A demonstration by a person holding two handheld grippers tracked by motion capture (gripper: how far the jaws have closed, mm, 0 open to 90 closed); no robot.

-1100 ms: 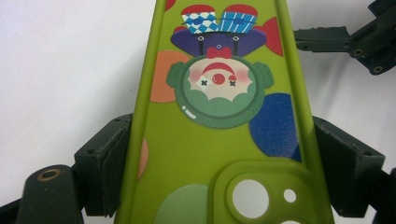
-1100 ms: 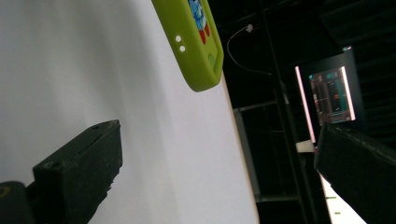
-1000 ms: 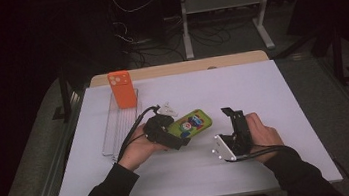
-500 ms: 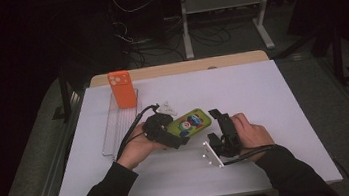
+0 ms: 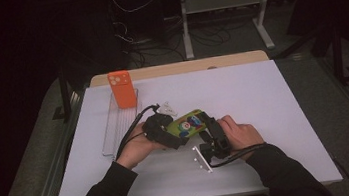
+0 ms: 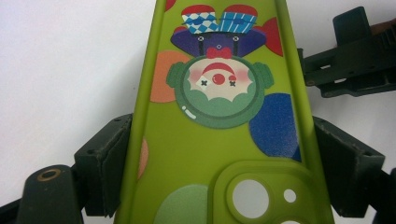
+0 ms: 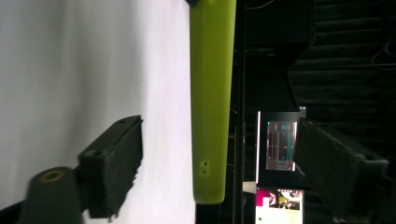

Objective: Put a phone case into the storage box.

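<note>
High view: left gripper (image 5: pixel 170 131) clamps the green phone case (image 5: pixel 189 123) – right gripper (image 5: pixel 210 130), at its three o'clock, jaws closing but apart around the case's end.

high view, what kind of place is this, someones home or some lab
Most likely a lab or recording workspace, not a home. A white-topped table stands in a dark room, loose cables trail across the floor behind it, a metal frame stand is at the back, and lit screens glow in the right gripper view.
</note>
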